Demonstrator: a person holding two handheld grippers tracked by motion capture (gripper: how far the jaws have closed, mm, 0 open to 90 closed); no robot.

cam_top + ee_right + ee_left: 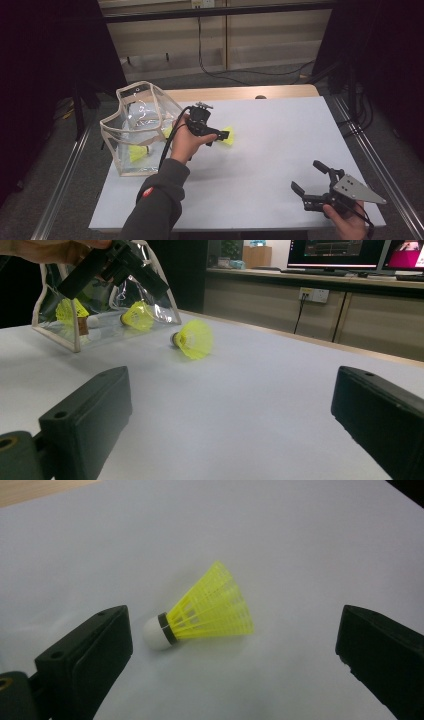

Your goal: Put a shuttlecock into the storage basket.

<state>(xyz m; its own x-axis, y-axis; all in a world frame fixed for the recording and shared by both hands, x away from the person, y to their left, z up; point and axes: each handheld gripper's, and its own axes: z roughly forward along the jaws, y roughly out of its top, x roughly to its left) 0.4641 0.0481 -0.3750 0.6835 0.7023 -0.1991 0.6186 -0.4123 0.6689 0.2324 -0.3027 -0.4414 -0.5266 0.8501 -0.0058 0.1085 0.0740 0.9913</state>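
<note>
A yellow shuttlecock (228,136) with a white cork lies on its side on the white table (280,145). My left gripper (220,137) hovers just above it, open. In the left gripper view the shuttlecock (210,611) lies between the two spread jaws, untouched, with its cork toward the left jaw. A clear bag (150,102) with beige trim stands at the table's left, holding more yellow shuttlecocks (139,152). My right gripper (306,175) is open with nothing in it near the front right corner. In its view the shuttlecock (192,338) lies far ahead, beside the bag (55,337).
The table's wooden far edge (240,93) shows behind the white sheet. Cables run across the floor beyond it. A metal rail (372,155) borders the table's right side. In the right gripper view, cabinets and monitors (340,252) stand behind the table.
</note>
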